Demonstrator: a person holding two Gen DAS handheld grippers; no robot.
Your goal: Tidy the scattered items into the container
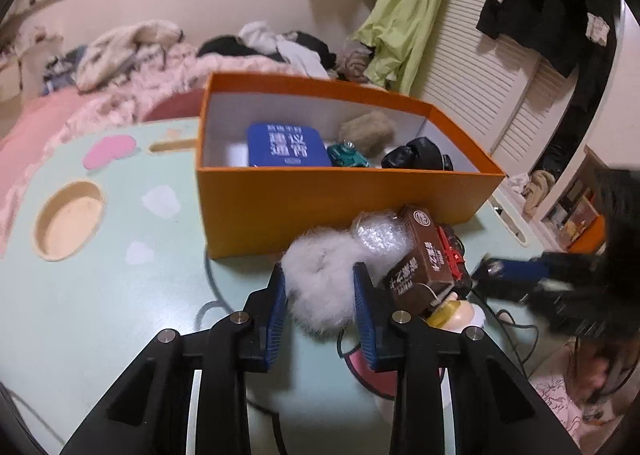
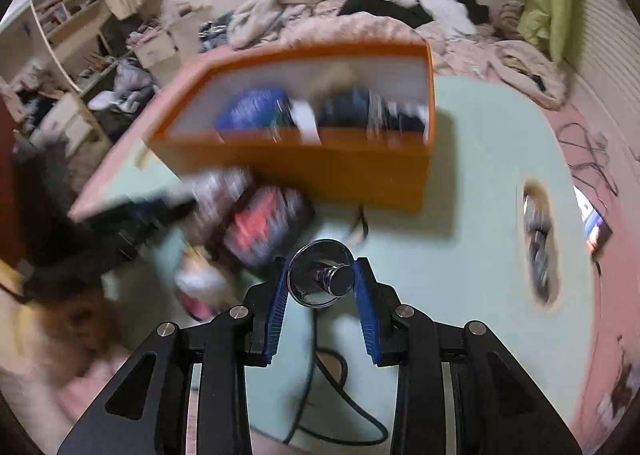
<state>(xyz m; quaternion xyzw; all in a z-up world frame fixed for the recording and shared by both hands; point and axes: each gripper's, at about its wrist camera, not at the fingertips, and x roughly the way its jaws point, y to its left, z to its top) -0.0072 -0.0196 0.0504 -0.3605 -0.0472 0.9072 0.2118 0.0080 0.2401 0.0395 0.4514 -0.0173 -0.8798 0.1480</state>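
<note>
An orange box [image 1: 304, 211] stands on the pale green table; it holds a blue tin [image 1: 286, 145], a green toy car [image 1: 348, 157], a tan fluffy ball [image 1: 366, 131] and a black item [image 1: 416, 155]. My left gripper [image 1: 320, 287] is shut on a white fluffy pom-pom [image 1: 320, 279] just in front of the box. Beside it lie a bubble-wrap wad [image 1: 382, 235], a brown carton [image 1: 420, 259] and a red-black item [image 1: 452, 255]. My right gripper [image 2: 322, 281] is shut on a shiny stethoscope head [image 2: 320, 279], whose black tube [image 2: 316, 383] trails down. The box [image 2: 320, 171] appears blurred ahead.
The table has a round cut-out [image 1: 70, 221] at left and an oval one [image 2: 540, 239] at right. A black cable [image 1: 208, 307] lies on the table. A bed with piled clothes [image 1: 160, 51] lies behind. A person's dark hair [image 1: 616, 263] is at the right edge.
</note>
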